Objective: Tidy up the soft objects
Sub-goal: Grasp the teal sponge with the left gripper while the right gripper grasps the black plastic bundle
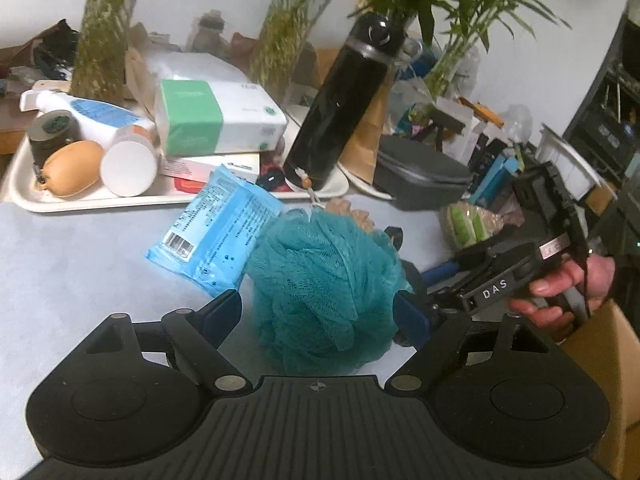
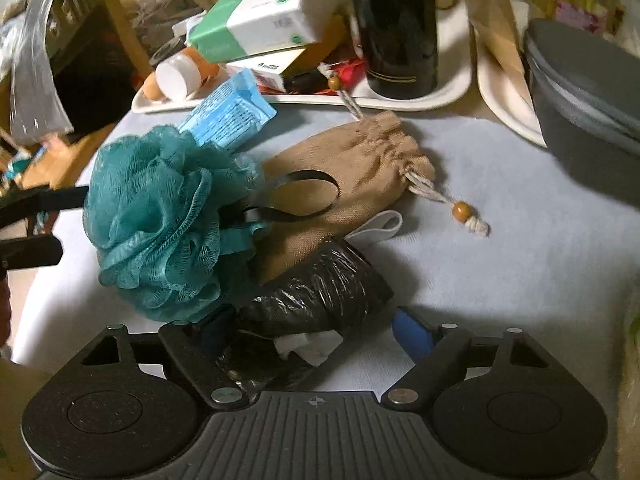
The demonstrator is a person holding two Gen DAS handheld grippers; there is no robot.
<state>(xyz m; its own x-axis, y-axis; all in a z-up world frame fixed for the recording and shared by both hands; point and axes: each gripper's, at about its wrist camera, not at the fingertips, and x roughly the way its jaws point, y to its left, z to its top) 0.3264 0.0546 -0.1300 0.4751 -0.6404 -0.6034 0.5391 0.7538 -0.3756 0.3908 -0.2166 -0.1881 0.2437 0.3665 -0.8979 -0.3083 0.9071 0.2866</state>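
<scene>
Left gripper (image 1: 320, 316): jaws spread wide, teal bath sponge (image 1: 324, 280) sits between them, contact with pads unclear. Blue wipes pack (image 1: 216, 232) just beyond left jaw, touching sponge. Right gripper (image 2: 316, 328): jaws apart, black plastic roll (image 2: 316, 296) lies between them, not squeezed. Tan drawstring pouch (image 2: 352, 168) beyond roll, sponge at its left. Cluttered tray (image 2: 452, 88) farther ahead.

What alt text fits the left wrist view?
The open left gripper straddles a teal mesh bath pouf on a pale tabletop. A blue wipes packet lies behind it, before a cluttered white tray.
</scene>
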